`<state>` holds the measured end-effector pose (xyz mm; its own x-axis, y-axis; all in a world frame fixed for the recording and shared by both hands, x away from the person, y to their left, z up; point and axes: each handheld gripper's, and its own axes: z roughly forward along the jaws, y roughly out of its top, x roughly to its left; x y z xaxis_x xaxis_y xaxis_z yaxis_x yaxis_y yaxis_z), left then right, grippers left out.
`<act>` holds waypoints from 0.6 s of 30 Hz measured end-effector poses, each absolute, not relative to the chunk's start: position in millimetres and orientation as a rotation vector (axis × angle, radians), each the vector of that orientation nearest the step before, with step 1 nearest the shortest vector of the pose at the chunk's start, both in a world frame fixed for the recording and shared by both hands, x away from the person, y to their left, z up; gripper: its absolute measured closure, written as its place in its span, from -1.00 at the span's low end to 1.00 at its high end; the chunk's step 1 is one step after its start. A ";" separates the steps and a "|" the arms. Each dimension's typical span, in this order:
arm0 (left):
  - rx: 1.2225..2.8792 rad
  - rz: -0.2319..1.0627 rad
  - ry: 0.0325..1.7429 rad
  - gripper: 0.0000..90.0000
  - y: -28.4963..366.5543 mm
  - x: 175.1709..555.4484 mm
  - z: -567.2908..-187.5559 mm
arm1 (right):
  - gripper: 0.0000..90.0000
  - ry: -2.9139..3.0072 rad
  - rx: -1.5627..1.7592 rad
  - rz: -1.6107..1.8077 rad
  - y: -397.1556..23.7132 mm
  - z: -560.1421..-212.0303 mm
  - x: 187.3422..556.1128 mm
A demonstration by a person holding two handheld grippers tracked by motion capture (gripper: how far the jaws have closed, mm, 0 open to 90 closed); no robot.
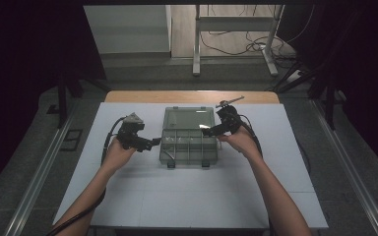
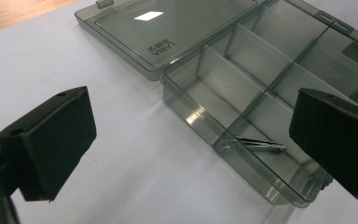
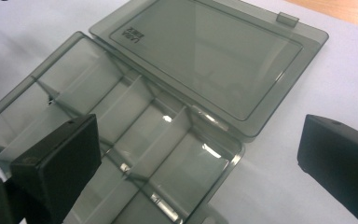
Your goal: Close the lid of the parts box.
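Organizer box [image 1: 188,142] of smoky clear plastic sits toward the far edge of the white table [image 1: 142,196], about midway between its left and right edges, with its lid [image 1: 188,118] thrown back flat toward the far side. My left gripper [image 1: 153,143] hovers just off the box's left wall with its jaws spread wide and nothing between them; my right gripper [image 1: 205,132] hangs over the box's right end, jaws equally apart and empty. Thin dividers [image 2: 242,79] split the tray into compartments, and in one compartment at the near left end, seen from my left gripper view, lies a small slender metal piece [image 2: 256,143], perhaps tweezers or a clip; I cannot tell which. I judge the box light, stiff but thin-walled, and glossy enough to slip in black pads, so I would pinch a wall rim or the lid's edge near its latch tab [image 3: 288,18] rather than squeeze across the body, which might flex or crack. The lid probably swings freely on its hinge, so lifting by it alone could let the tray drop open-side. The metal piece looks light, hard and slick, lying flat on the floor of its compartment close to a divider; I would come straight down and close across its narrow width, gently, since it could skate away.
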<state>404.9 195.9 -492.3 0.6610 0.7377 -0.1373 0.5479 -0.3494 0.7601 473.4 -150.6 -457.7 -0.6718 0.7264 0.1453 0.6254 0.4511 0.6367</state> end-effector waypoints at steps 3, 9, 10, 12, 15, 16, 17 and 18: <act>2.053 0.287 1.000 -0.97 195.2 408.9 -494.6 | -1.00 2.546 1.221 1.003 -150.3 -458.8 479.5; 2.049 0.280 0.997 -0.97 193.2 416.4 -497.8 | -0.95 2.524 1.267 0.958 -150.5 -461.4 493.5; 2.050 0.282 0.995 -0.97 192.7 417.5 -498.1 | -0.90 2.520 1.274 0.946 -150.4 -461.8 495.7; 2.052 0.283 0.992 -0.96 191.7 419.6 -498.8 | -0.80 2.511 1.282 0.915 -149.8 -462.4 499.1; 2.055 0.287 0.988 -0.96 189.9 423.0 -500.6 | -0.61 2.516 1.279 0.888 -149.5 -463.0 504.0; 2.059 0.289 0.987 -0.96 189.6 423.8 -500.8 | -0.56 2.518 1.280 0.881 -149.3 -463.2 506.1; 2.060 0.292 0.987 -0.96 189.0 424.7 -501.4 | -0.50 2.515 1.290 0.882 -149.0 -463.4 507.3; 2.059 0.294 0.986 -0.96 188.6 425.8 -501.8 | -0.45 2.523 1.297 0.893 -149.0 -463.7 509.0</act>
<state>425.8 188.6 -501.8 0.6669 0.7340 -0.1282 0.5439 -0.3620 0.7571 509.0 -149.0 -463.7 -0.6085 0.7846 0.1187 0.6846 0.4434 0.5786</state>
